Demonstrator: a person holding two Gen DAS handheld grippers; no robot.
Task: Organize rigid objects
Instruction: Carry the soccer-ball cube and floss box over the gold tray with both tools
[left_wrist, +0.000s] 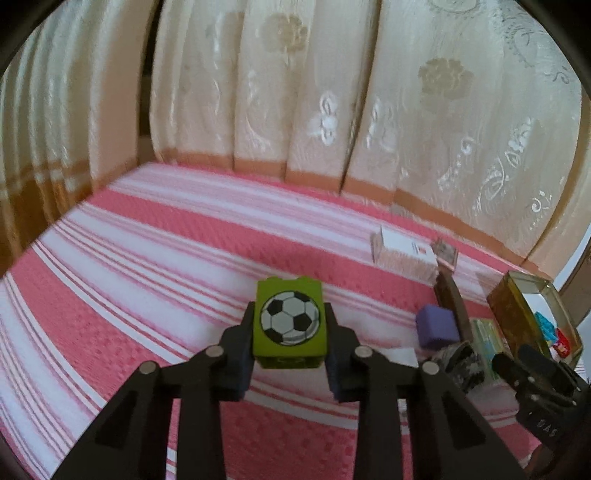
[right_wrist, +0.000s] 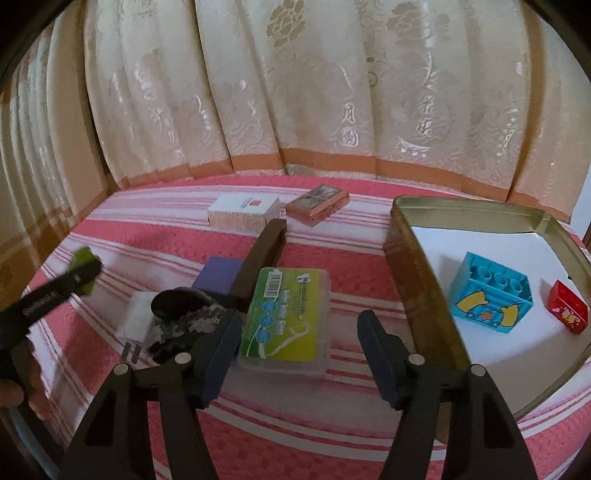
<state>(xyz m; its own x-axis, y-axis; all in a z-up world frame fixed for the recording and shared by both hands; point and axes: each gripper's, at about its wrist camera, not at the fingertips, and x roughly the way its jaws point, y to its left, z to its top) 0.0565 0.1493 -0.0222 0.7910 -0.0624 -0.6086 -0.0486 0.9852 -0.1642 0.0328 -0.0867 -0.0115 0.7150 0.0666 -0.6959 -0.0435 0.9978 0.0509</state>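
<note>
Nearest the left wrist camera, the left gripper (left_wrist: 290, 328) has its jaws clamped on the two flanks of a green block (left_wrist: 289, 325), the soccer-ball face turned up toward the lens; gripping the flat sides rather than the printed face probably gives the pads a square, slip-free hold, and the block looks lifted just clear of the pink-and-white striped cloth (left_wrist: 147, 258) on the bench. In the right wrist view, the right gripper (right_wrist: 297, 354) hangs with its jaws part-way open and nothing pressed between them, poised over the near end of a clear plastic floss-pick box (right_wrist: 286, 317) with a green label, which seems the next thing to be taken. Left of that box lie a white charger plug (right_wrist: 135, 319) and a dark crumpled item (right_wrist: 181, 314) that is hard to identify, with a purple block (right_wrist: 218, 275) and a long brown bar (right_wrist: 264, 254) just behind. To the right sits an open gold tin (right_wrist: 406, 266), its near wall beside the right jaw; a blue block (right_wrist: 487, 299) and a small red block (right_wrist: 567, 306) already lie inside, so the tin appears to be the collecting place and the green block likely belongs there too. Farther back, a white carton (right_wrist: 242, 212) and a copper-coloured case (right_wrist: 316, 205) rest near the curtain (right_wrist: 295, 92).
</note>
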